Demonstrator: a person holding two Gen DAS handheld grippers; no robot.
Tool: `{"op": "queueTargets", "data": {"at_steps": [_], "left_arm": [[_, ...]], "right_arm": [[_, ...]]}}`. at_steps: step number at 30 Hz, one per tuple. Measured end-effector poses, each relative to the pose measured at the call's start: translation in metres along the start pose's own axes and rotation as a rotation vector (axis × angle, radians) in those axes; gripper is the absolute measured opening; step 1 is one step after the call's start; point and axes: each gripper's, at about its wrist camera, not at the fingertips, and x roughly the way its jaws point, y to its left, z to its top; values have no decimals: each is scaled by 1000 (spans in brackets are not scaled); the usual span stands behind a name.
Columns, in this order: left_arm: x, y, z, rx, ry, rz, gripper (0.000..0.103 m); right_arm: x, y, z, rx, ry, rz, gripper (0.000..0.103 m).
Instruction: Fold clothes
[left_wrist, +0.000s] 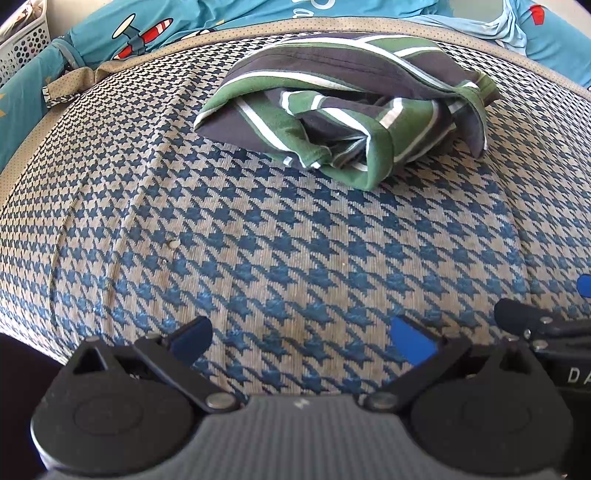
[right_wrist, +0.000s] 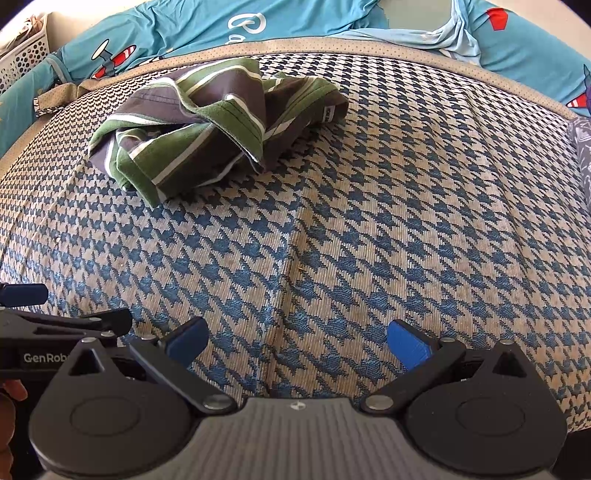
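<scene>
nearest the lens, the left tongs (left_wrist: 303, 338) are seen spread wide at the bottom of the left wrist view, blue-padded fingers (left_wrist: 412, 341) apart over the blue-and-beige houndstooth woven mat (left_wrist: 258, 240), with nothing held. the right tongs (right_wrist: 298, 341) are likewise held wide and empty at the bottom of the right wrist view, beside the left tongs, part of which shows at that frame's lower left edge. a crumpled green, dark grey and white striped garment (left_wrist: 343, 110) is found bunched on the mat in the upper centre of the left view, and in the upper left (right_wrist: 207, 129) of the right view, well apart from both tongs. teal bedding with an aeroplane print (left_wrist: 140, 33) is seen along the top, and a white perforated plastic basket (left_wrist: 22, 48) at the upper left corner.
</scene>
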Motion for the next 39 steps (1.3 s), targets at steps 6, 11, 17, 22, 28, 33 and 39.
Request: {"op": "queueTargets", "data": {"at_steps": [6, 11, 17, 22, 28, 33, 39], "left_arm": [[1, -4, -3, 9, 7, 2, 103], [1, -4, -5, 14, 7, 6, 103], [-7, -16, -12, 34, 9, 11, 103], [-10, -19, -16, 40, 12, 7, 103], [-8, -14, -11, 25, 22, -9, 103], [-1, 1, -7, -3, 27, -37, 103], [-2, 9, -14, -4, 24, -41, 103]], "right_arm": [[4, -5, 2, 38, 13, 12, 103], [4, -4, 1, 39, 9, 0, 103], [7, -3, 1, 38, 7, -9, 103], [8, -4, 1, 42, 2, -10, 103], [10, -3, -1, 55, -2, -15, 103], [11, -4, 4, 59, 7, -22, 103], [16, 0, 7, 56, 11, -30, 103]]}}
